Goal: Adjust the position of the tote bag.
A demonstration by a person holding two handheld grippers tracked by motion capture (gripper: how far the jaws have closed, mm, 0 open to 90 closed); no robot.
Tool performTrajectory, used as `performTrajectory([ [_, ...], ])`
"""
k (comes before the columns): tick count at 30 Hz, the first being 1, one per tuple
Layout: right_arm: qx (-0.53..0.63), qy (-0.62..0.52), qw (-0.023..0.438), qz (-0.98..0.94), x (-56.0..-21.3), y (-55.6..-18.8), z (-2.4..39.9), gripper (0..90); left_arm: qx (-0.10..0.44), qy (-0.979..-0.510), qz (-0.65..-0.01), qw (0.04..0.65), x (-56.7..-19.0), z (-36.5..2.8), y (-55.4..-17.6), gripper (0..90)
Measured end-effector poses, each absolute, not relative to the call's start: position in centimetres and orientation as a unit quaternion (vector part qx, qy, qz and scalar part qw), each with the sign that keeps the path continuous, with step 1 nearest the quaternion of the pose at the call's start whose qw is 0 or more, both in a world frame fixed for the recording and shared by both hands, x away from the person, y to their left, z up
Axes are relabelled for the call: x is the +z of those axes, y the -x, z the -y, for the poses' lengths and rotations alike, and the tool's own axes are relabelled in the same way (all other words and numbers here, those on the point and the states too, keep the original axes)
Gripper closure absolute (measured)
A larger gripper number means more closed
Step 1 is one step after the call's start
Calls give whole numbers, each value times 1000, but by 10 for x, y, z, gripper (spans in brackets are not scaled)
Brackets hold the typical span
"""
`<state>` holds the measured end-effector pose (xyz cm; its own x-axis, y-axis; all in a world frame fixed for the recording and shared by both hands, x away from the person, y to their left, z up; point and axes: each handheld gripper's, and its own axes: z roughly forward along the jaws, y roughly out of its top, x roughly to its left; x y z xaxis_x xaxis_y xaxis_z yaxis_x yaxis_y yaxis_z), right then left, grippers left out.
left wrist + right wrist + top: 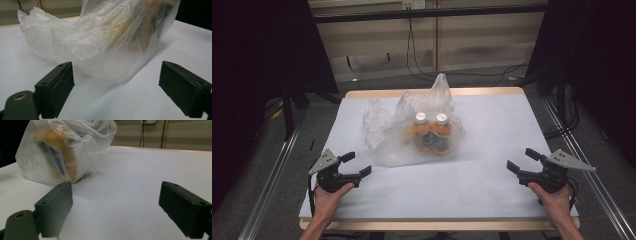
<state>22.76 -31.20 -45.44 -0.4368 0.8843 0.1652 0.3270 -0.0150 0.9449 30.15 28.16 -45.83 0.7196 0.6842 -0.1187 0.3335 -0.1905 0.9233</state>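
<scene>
While both hands sit at the near edge of the table (492,200), nothing is gripped. Left gripper (353,164) is at the near-left corner, jaws spread wide and empty, aimed toward the bag (412,131). Right gripper (523,161) is at the near-right corner, jaws also wide and empty, pointing left toward the middle of the table.

The bag is thin, clear plastic, crumpled, standing near the table's centre, slightly left and far of the midpoint. Its top is bunched up into a peak. Inside it are two bottles (432,132), upright, side by side and touching, white caps, orange contents, dark labels.

In the left gripper view the bag (100,42) is close ahead of the jaws, slightly beyond their tips, not between them; orange and dark shapes blur through the plastic. In the right gripper view the bag (62,150) is farther off, ahead and to that view's left, well apart from the jaws. Table top is white with a wood rim.
</scene>
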Motion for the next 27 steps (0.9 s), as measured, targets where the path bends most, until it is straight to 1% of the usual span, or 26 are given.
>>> performTrajectory([
  [2, 540, -465, 254, -655, -455, -228, 313, 137, 160, -755, -338, 539, -458, -282, -302, 136],
  [7, 523, -464, 237, -675, -457, -232, 310, 216, 156, -754, -348, 534, -458, -280, -303, 148],
  [8, 523, -464, 237, -675, -457, -232, 310, 216, 156, -757, -345, 532, -458, -280, -303, 148],
  [9, 518, -458, 230, -685, -457, -232, 309, 247, 161, -760, -350, 524, -458, -277, -303, 156],
  [10, 518, -458, 230, -685, -457, -232, 309, 247, 161, -760, -350, 524, -458, -277, -303, 160],
  [11, 514, -458, 223, -690, -456, -232, 306, 267, 155, -760, -348, 526, -457, -276, -303, 181],
  [13, 515, -458, 219, -691, -456, -232, 305, 271, 148, -768, -340, 522, -457, -275, -302, 193],
  [14, 513, -459, 217, -692, -456, -233, 304, 283, 143, -768, -336, 526, -457, -274, -301, 197],
  [15, 512, -457, 212, -696, -456, -235, 302, 308, 139, -767, -334, 530, -457, -273, -301, 219],
  [16, 512, -457, 212, -696, -456, -235, 302, 308, 141, -769, -333, 527, -456, -273, -300, 219],
  [17, 510, -455, 204, -701, -456, -236, 300, 328, 140, -769, -331, 528, -455, -273, -299, 236],
  [19, 511, -454, 199, -702, -456, -237, 300, 337, 132, -770, -331, 530, -455, -273, -299, 248],
  [20, 510, -453, 194, -705, -455, -238, 299, 357, 127, -769, -332, 531, -456, -273, -300, 270],
  [21, 507, -446, 182, -715, -453, -240, 297, 388, 118, -772, -337, 526, -456, -272, -300, 274],
  [23, 511, -444, 177, -715, -450, -241, 295, 401, 110, -773, -339, 525, -455, -272, -300, 295],
  [25, 514, -439, 174, -717, -449, -241, 293, 405, 98, -772, -337, 530, -454, -271, -300, 341],
  [27, 515, -435, 167, -719, -447, -241, 291, 411, 95, -771, -336, 533, -453, -270, -299, 341],
])
